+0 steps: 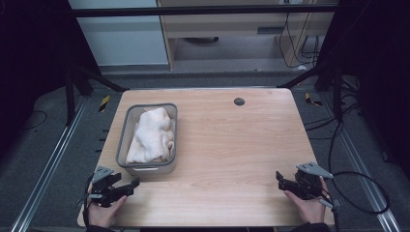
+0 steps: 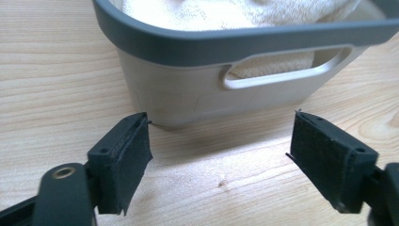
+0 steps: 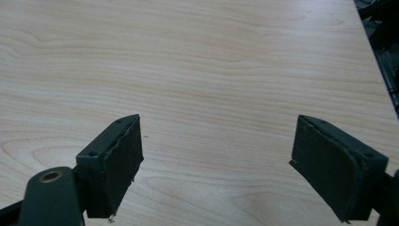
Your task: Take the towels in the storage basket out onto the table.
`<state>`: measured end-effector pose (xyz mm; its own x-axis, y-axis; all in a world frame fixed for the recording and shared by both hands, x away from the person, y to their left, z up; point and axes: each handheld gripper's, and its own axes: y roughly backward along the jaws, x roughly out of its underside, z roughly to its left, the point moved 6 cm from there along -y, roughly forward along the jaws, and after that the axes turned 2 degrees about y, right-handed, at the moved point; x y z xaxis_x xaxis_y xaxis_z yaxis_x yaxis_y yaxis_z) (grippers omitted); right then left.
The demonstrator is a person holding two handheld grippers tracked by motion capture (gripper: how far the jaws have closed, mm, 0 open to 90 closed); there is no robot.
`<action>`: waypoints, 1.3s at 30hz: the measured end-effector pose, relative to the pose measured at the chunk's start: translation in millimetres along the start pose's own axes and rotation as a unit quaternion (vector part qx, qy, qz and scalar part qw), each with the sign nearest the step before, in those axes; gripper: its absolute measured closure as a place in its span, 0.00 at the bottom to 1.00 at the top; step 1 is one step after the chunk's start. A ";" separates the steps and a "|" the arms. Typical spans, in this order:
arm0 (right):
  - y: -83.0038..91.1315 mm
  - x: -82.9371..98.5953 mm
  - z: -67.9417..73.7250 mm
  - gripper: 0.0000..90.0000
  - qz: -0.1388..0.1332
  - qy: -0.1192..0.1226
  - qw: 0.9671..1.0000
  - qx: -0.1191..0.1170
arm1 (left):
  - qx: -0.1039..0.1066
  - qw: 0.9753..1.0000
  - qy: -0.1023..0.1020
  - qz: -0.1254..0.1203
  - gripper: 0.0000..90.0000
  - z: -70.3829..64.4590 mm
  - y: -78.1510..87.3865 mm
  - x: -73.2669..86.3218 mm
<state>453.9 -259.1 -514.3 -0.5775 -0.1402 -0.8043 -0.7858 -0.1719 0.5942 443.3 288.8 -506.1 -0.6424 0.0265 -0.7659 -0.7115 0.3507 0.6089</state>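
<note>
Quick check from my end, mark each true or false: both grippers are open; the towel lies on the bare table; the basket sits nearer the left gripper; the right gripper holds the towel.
1. Both grippers are open. True: the left gripper and the right gripper each show their fingers spread wide.
2. The towel lies on the bare table. False: the towel is inside the basket.
3. The basket sits nearer the left gripper. True.
4. The right gripper holds the towel. False: it is empty, over bare table.

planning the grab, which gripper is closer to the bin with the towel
Left. The left gripper sits open just before the grey bin, at its near corner; the right gripper hovers open far across the bare table.
</note>
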 end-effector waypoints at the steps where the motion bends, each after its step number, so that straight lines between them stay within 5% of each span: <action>1: -0.9 0.6 0.9 0.18 0.004 0.000 1.000 -0.001 | 0.002 1.000 0.000 -0.001 0.23 0.2 1.2 -0.7; 6: -0.4 1.7 2.5 0.18 0.006 0.004 1.000 0.002 | 0.005 1.000 0.010 -0.013 0.25 -0.1 7.8 -3.5; 20: -2.2 1.7 4.1 0.18 0.007 0.014 1.000 0.004 | 0.017 0.999 -0.004 -0.052 0.26 -8.5 29.3 -30.7; 39: -0.9 1.6 4.8 0.18 0.002 0.014 1.000 0.001 | 0.034 0.998 -0.021 -0.057 0.27 -17.2 35.4 -69.9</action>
<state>452.7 -254.5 -516.1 -0.5738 -0.1677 -0.8016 -0.7845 -0.1685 0.5968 458.1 283.3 -427.4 -0.5455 0.0207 -0.8379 -0.7574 0.4160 0.5033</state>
